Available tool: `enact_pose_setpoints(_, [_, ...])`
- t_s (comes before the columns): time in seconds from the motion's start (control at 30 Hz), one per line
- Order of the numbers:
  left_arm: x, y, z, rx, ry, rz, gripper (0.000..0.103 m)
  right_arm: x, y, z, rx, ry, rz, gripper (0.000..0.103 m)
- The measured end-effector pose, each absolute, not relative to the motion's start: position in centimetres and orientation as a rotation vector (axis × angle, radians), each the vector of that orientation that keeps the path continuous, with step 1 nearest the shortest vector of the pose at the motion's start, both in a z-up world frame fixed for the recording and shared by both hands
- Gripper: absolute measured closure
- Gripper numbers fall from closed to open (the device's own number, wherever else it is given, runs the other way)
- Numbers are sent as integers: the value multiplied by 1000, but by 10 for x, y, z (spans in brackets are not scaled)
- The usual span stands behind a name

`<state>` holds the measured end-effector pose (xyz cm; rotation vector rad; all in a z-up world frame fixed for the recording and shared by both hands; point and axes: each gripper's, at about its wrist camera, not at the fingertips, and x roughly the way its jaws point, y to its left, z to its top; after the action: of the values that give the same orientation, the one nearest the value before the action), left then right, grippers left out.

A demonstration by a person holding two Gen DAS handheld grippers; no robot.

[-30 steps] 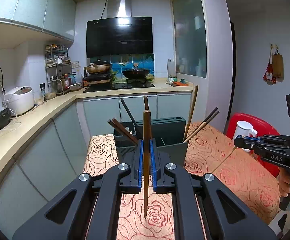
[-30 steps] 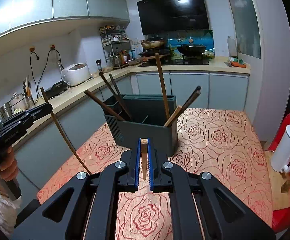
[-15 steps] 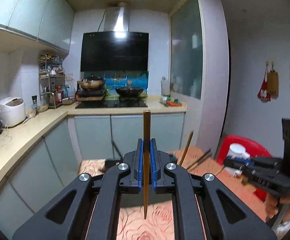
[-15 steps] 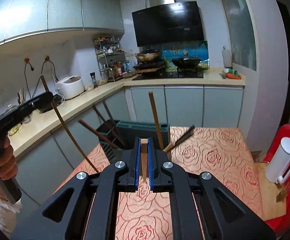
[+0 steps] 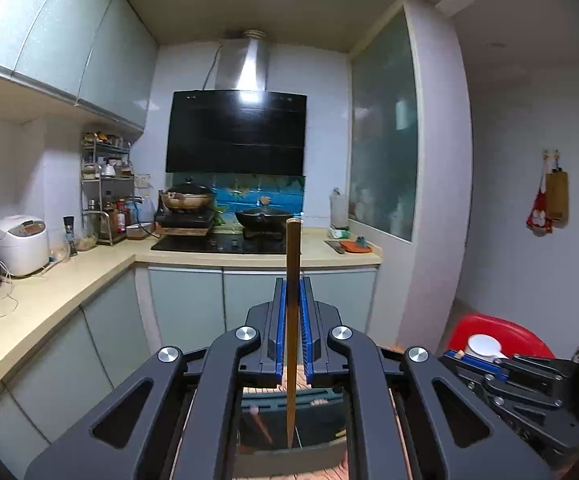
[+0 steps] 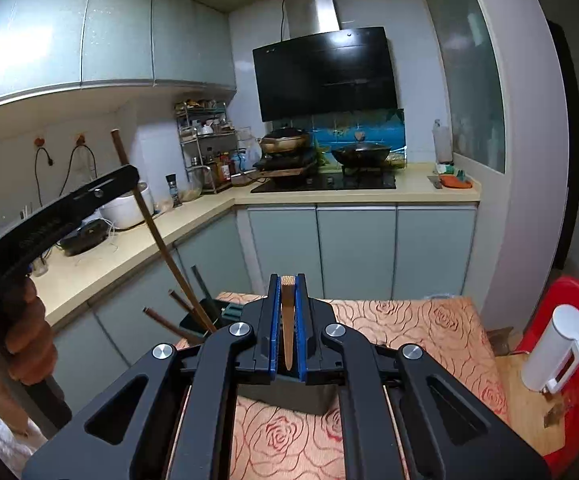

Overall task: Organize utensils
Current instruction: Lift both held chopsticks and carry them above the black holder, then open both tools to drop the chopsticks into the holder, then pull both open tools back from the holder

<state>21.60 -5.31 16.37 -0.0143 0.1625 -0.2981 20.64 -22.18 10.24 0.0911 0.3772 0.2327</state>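
Wooden chopstick (image 5: 292, 312) pinched upright in my left gripper (image 5: 292, 320), blue pads pressed on it, tip hanging over the dark utensil holder (image 5: 313, 420) just below. My right gripper (image 6: 288, 320) is likewise clamped on a second chopstick (image 6: 288, 320), seen almost end-on, so its length is hard to judge. Holder sits on the rose-pattern tablecloth (image 6: 409, 328) near me, with a few other chopsticks (image 6: 161, 318) leaning out of its left side.

My read: both sticks are lifted clear and want dropping into one compartment. To do it well I'd line each tip over a free slot, keep the stick near vertical, lower until the tip is inside the walls, then release, one hand at a time so the sticks don't cross.

Hard to see: my own grippers cover most of the holder in both views, so I can't tell which compartment is under either tip, or how many slots are free. In the right view the left gripper's pads are hidden behind its body; only a hand (image 6: 25, 344) on its handle shows. The right gripper is cut off at the left view's edge.
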Motion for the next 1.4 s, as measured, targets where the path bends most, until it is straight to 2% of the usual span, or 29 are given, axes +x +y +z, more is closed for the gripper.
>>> enact_pose_setpoints(0.37, [271,-56,111,-9,280,-247,96,244,-200,75,-10,468,185,96])
enact_pose_setpoints(0.67, [275,-55,83,12,336,-256,96,268,-190,44,-41,535,179,96])
enact_pose_setpoints(0.73, [275,-53,81,13,343,-258,95,271,-189,40,-39,536,193,93])
enact_pose_setpoints(0.77, [275,-51,82,8,346,-258,89,270,-190,39,-36,538,196,87])
enact_pose_setpoints(0.8, [274,-49,83,0,345,-254,75,270,-191,39,-31,535,197,75])
enact_pose_setpoints(0.87, [271,-44,86,-17,330,-244,57,266,-194,41,-14,508,195,61])
enact_pose_setpoints(0.93, [265,-39,90,-24,315,-238,52,261,-198,45,3,492,198,60])
enact_pose_setpoints(1.0, [260,-35,92,-28,308,-238,40,257,-201,49,14,479,195,60])
enact_pose_setpoints(1.1, [250,-28,96,-34,290,-233,30,248,-209,54,29,458,190,59])
enact_pose_setpoints(1.23, [233,-19,97,-18,272,-216,23,235,-220,56,43,443,189,58])
enact_pose_setpoints(1.4, [215,-5,86,-17,290,-199,19,217,-235,49,81,436,178,46])
